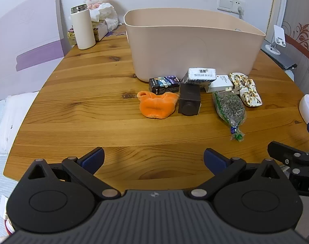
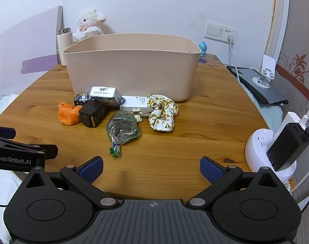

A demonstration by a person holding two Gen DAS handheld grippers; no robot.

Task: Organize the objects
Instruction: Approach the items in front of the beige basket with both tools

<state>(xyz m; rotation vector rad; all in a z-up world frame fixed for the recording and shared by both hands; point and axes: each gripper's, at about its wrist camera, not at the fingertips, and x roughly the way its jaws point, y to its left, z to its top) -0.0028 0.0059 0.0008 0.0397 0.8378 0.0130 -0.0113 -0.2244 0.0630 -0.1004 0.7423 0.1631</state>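
Left wrist view: beige tub (image 1: 195, 46) sits on wooden table (image 1: 83, 101), inside hidden by its wall. Just in front of the tub: orange cloth (image 1: 156, 105), dark box (image 1: 189, 99), printed carton (image 1: 164, 84), tissue pack (image 1: 199, 76), white box (image 1: 220, 83), floral scrunchie (image 1: 245, 89), herb bag (image 1: 229, 105). Left gripper (image 1: 153, 159) spread wide, holding nothing, over bare wood nearer than the tub.

Right wrist view: right gripper (image 2: 151, 168) released, empty. Other gripper's arm reads "GenRobot.AI". White power hub (image 2: 258, 148) at table edge, right of the tub.
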